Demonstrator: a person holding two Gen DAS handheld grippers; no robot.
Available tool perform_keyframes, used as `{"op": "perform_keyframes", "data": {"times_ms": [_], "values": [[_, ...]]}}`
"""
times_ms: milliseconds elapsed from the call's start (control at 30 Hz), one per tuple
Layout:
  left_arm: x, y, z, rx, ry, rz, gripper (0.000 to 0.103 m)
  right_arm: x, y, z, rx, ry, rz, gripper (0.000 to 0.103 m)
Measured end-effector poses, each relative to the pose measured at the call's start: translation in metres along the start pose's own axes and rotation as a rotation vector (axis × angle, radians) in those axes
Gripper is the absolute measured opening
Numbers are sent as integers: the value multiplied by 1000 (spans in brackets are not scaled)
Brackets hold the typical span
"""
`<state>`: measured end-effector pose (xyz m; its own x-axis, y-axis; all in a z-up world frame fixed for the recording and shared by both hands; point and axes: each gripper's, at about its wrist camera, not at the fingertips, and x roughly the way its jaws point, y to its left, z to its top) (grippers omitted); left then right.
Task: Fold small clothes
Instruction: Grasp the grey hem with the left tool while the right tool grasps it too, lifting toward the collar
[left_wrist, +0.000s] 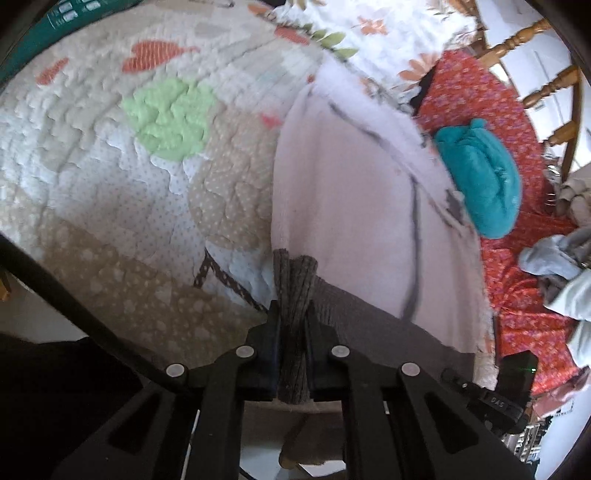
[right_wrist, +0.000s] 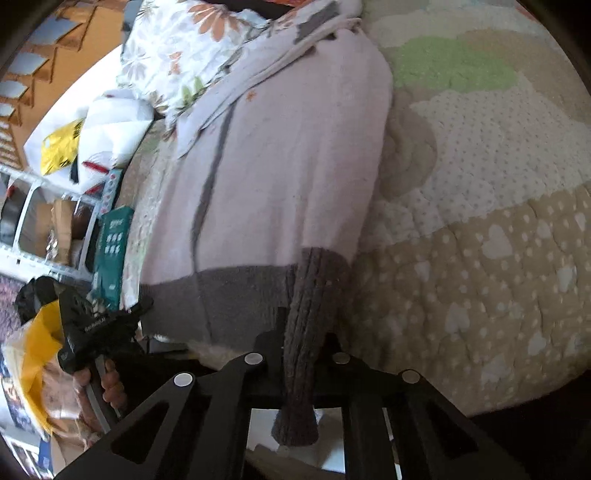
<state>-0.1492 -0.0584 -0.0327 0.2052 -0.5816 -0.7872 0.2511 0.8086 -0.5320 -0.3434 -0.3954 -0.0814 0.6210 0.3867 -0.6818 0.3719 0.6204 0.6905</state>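
Observation:
A pale pink knit sweater (left_wrist: 354, 206) with a grey-brown ribbed hem lies on a patchwork quilt (left_wrist: 110, 166). My left gripper (left_wrist: 291, 325) is shut on a bunched ribbed grey-brown cuff (left_wrist: 293, 280) at the sweater's near edge. In the right wrist view the sweater (right_wrist: 280, 158) lies lengthwise, its grey hem band (right_wrist: 229, 295) toward me. My right gripper (right_wrist: 301, 343) is shut on the other ribbed cuff (right_wrist: 306, 317), which hangs down between the fingers. The left gripper (right_wrist: 96, 325) shows at the left of that view, held by a hand.
A teal folded garment (left_wrist: 480, 177) lies on a red floral cloth (left_wrist: 517, 277) to the right, with grey clothes (left_wrist: 561, 266) beyond. A floral pillow (right_wrist: 184, 48) lies behind the sweater. White shelves (right_wrist: 44, 218) and bags stand beside the bed.

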Motion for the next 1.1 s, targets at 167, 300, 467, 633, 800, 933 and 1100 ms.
{"op": "perform_keyframes", "data": {"times_ms": [167, 300, 467, 633, 800, 933, 1100], "values": [[-36, -5, -25, 46, -31, -3, 10, -29, 6, -34, -66, 49, 30, 7], [-37, 3, -30, 25, -48, 40, 10, -28, -2, -45, -33, 53, 40, 7], [-37, -2, -5, 19, -85, 58, 10, -38, 14, -16, -69, -3, 52, 7], [-27, -21, 55, 21, -140, 27, 10, -48, 39, 41, -104, -97, 74, 7], [-5, -49, 129, 34, -221, 43, 10, -48, 58, 118, -111, -205, 42, 7], [26, -65, 179, 41, -232, 49, 10, -34, 68, 171, -86, -242, 9, 7], [80, -72, 231, 24, -205, 68, 10, -14, 56, 229, -54, -259, -48, 7]]}}
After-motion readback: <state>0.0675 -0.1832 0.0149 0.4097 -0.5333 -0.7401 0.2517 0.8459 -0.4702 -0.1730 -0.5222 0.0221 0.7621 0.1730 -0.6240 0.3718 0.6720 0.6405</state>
